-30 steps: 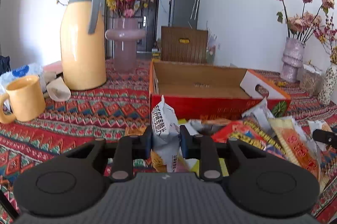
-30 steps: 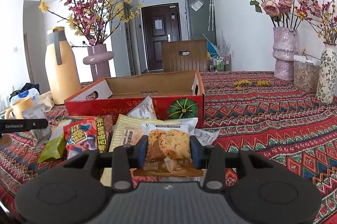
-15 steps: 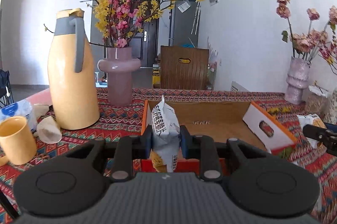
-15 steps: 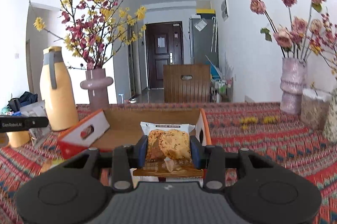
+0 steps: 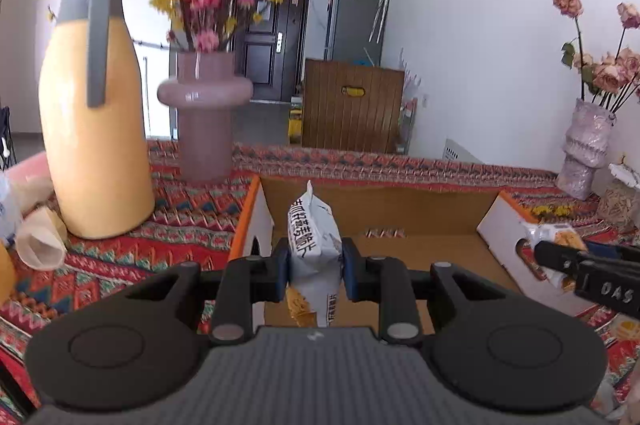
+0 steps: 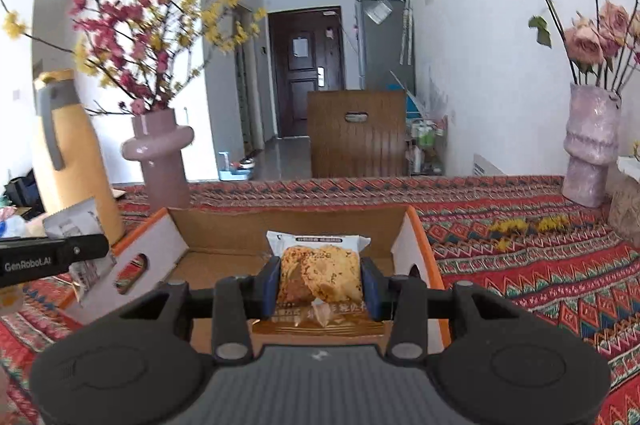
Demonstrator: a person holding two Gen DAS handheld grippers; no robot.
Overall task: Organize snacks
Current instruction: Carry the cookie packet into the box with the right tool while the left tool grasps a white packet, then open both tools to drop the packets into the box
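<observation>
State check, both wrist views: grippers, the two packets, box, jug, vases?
left gripper: shut on white snack packet
right gripper: shut on cookie packet
cardboard box: open, nothing visible inside
yellow jug: upright, lid on
pink vase: upright, holding blossoms

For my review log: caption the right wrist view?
Right gripper holds a biscuit packet over the open cardboard box.

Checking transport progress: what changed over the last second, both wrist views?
Both grippers carried their snacks from above the loose pile forward over the open cardboard box. The left gripper stays shut on the white snack bag, the right gripper on the cookie packet; nothing was released or newly grasped. The box, yellow thermos and pink vase have not moved on the patterned tablecloth.
</observation>
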